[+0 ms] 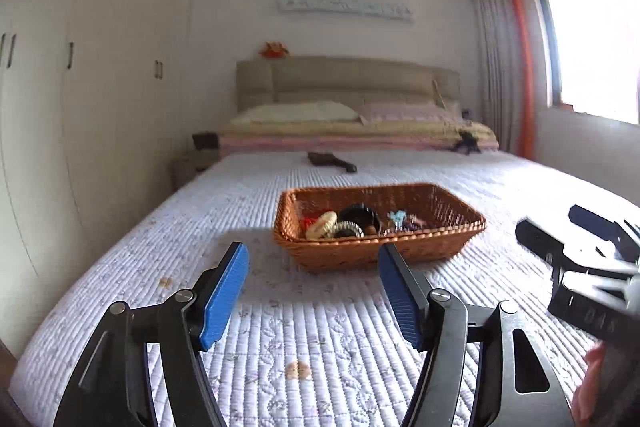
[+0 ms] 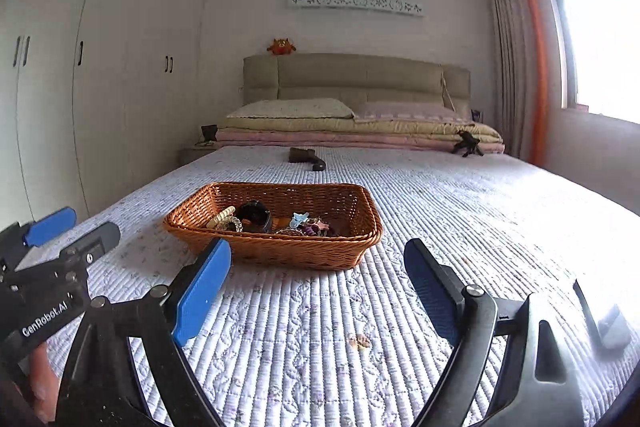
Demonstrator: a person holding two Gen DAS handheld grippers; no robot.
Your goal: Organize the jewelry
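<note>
Jewelry spot: the hair ties, clips and other small pieces (image 1: 352,221) lie in a heap inside the wicker basket (image 1: 460,229), which sits on the quilted bed (image 1: 280,347).
Basket place: it is in the middle of the bed, in front of both tongs and apart from them.
Basket long side: it runs left to right across both views, so a long wall faces the tongs.
From the left tongs (image 1: 313,293): the basket is straight ahead and a bit to the right; the jewelry is just past the near wall.
From the right tongs (image 2: 318,293): the basket is ahead and a bit to the left.
Nearer hand: both look about as near; it is hard to pick one.
Left tongs state: wide open, with only the bed cover seen between the blue pads (image 1: 224,297); they hold nothing and touch nothing.
Right tongs state: wide open too, empty, touching nothing.
Next move, a guess: one pair of tongs would need to go forward over the near wall and down into the heap to pick out one piece.
Other thing: a dark brush (image 2: 306,157) lies farther up the bed, well away from the basket.
</note>
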